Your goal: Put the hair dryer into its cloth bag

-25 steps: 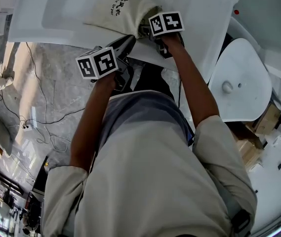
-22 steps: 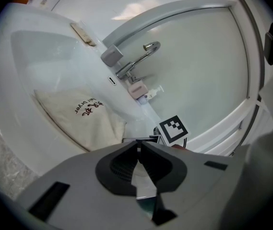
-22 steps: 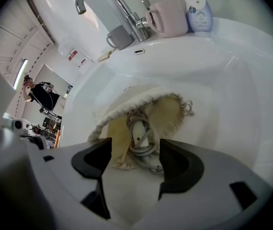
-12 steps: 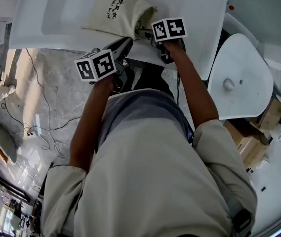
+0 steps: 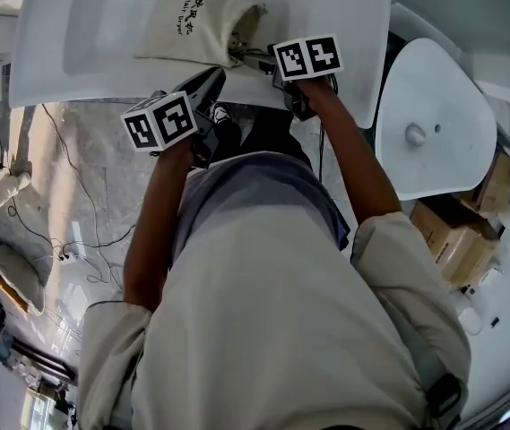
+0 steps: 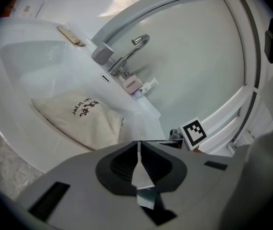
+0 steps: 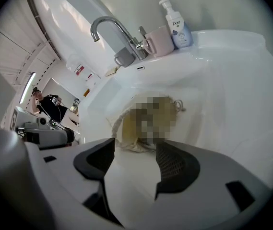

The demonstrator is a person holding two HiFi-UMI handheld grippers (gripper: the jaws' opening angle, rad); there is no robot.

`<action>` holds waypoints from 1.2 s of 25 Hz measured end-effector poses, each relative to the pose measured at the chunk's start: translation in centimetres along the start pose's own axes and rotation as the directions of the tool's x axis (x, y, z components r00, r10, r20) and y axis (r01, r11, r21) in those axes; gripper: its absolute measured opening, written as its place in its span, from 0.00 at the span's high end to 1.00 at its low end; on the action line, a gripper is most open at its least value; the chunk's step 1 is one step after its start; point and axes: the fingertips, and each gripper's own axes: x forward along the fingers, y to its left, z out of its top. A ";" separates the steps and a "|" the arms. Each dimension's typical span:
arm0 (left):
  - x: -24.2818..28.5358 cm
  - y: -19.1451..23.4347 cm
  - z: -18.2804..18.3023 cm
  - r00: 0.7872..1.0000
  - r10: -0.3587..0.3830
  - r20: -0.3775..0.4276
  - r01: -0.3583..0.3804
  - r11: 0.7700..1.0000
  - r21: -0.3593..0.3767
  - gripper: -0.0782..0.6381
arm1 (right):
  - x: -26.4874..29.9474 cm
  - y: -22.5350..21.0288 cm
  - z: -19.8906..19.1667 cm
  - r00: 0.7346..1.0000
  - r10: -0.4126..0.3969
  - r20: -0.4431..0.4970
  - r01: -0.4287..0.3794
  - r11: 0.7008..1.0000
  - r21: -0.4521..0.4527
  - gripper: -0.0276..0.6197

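We reckon the bag (image 5: 192, 32) at upper left is filled, so with our left hand-held gripper (image 6: 138, 145) closed empty and our right hand-held gripper (image 7: 135, 146) open, empty, jaws just narrowing, pulling the drawstring (image 7: 179, 105) comes next.

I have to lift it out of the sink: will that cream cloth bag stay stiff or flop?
Likely floppy: the cloth bag is soft, creased fabric slumped in the sink. Its puffed middle suggests contents, so it may hang heavy and lopsided.

A chrome faucet (image 7: 124, 57), pink cup (image 7: 158, 40) and soap bottle (image 7: 177, 28) stand on the white sink's (image 7: 232, 47) rim.
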 end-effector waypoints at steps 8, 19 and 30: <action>-0.1 -0.2 0.2 1.000 0.001 -0.018 -0.001 1.000 0.031 0.86 | -2.3 0.2 0.0 0.998 -0.007 0.061 0.007 1.000 0.000 0.59; -1.2 -0.7 1.5 1.000 -0.002 -0.014 0.004 0.995 0.100 0.87 | -5.6 2.4 1.3 0.982 0.007 0.188 -0.001 1.000 -0.028 0.73; -3.0 -2.5 2.7 1.000 0.005 0.007 -0.007 0.962 0.273 0.88 | -10.0 3.7 1.4 0.947 -0.032 0.320 0.040 0.999 -0.018 0.84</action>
